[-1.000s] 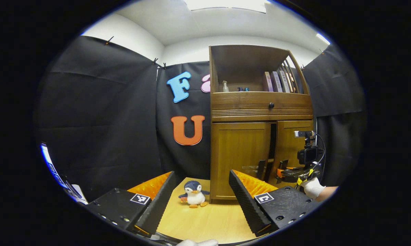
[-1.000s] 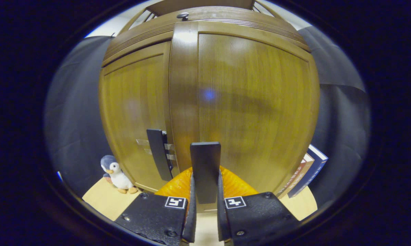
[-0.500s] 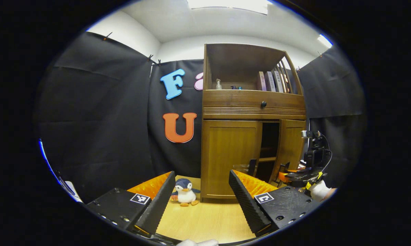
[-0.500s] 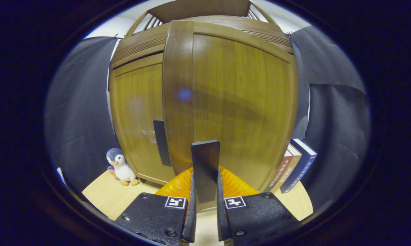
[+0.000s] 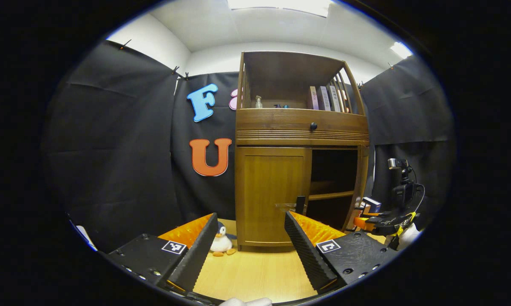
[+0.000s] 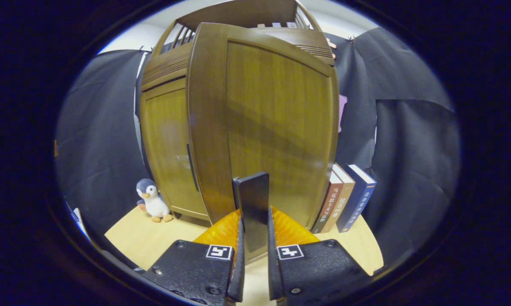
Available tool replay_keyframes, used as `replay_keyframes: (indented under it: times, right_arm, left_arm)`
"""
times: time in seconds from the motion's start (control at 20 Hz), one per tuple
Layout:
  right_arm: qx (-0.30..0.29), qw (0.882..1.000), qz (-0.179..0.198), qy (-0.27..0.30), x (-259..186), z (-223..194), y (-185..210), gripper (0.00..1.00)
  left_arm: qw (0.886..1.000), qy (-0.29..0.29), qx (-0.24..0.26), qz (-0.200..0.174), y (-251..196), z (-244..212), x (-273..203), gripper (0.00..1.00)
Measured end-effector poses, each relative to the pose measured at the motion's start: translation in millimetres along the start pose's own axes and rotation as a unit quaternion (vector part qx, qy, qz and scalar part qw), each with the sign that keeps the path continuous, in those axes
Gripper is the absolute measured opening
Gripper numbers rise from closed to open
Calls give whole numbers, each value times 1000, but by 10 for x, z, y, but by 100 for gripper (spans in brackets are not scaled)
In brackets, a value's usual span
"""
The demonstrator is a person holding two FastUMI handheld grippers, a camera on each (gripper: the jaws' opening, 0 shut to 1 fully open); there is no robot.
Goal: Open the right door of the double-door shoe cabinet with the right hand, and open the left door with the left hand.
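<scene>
Left gripper view first: my left tool (image 5: 251,242) is wide open and holds nothing, low over the bench (image 5: 255,276). Ahead stands the cabinet (image 5: 300,127). Its left door (image 5: 272,193) is shut, with a dark upright handle (image 5: 300,205) at its inner edge. The right door (image 5: 361,182) is swung far out, so I see it nearly edge-on, and the dark shelves inside are open to view. My right tool (image 5: 366,221) is beside that door, low on the right. A toy penguin (image 5: 220,243) sits on the bench near the left corner of the cabinet.

Right gripper view: my right tool (image 6: 253,238) is closed on the right door's handle (image 6: 252,210), both fingers pressing the flat dark bar. The right door (image 6: 276,119) rises just in front of me. Behind it, to the left, I see the left door (image 6: 166,148) with its thin handle (image 6: 191,168). Some books (image 6: 349,195) stand on the bench to the right.

I judge the doors to be stiff wooden panels, not heavy, turning freely on hinges. The handle looks smooth and narrow, so I think it may slip. For the left door I would take the bar at its middle, fingers on both flat sides, and pull along an arc, not straight.
</scene>
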State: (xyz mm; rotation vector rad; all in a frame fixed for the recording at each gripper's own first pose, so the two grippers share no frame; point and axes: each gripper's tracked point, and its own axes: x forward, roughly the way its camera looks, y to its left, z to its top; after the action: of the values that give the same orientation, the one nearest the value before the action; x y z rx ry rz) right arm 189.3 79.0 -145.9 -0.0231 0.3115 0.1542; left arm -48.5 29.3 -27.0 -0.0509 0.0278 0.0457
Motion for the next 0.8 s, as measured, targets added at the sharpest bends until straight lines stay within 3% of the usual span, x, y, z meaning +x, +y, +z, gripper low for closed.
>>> replay_keyframes:
  times: [0.1,0.15,0.25,0.55,0.6,0.65,0.8]
  right_arm:
    - [0,1000,-8,-1,-49,-22,-72,24]
    - [1,1000,-12,-2,-78,-25,-118,24]
    - [5,1000,-18,-2,-117,-32,-175,23]
    - [4,1000,-23,-3,-174,-40,-286,19]
    - [2,1000,-23,-3,-177,-37,-292,19]
    - [0,1000,-25,-4,-173,-39,-307,18]
    - [-2,1000,-29,-4,-170,-43,-358,17]
  left_arm:
    - [1000,3,0,-7,-86,-12,32,95]
    - [1000,5,-2,-11,-141,-27,46,100]
    - [1000,8,-3,-22,-257,-42,77,95]
    - [999,11,9,-47,-551,-71,122,95]
    - [999,10,11,-50,-584,-77,133,100]
    - [999,9,12,-52,-613,-82,132,95]
    - [998,10,15,-56,-658,-85,159,95]
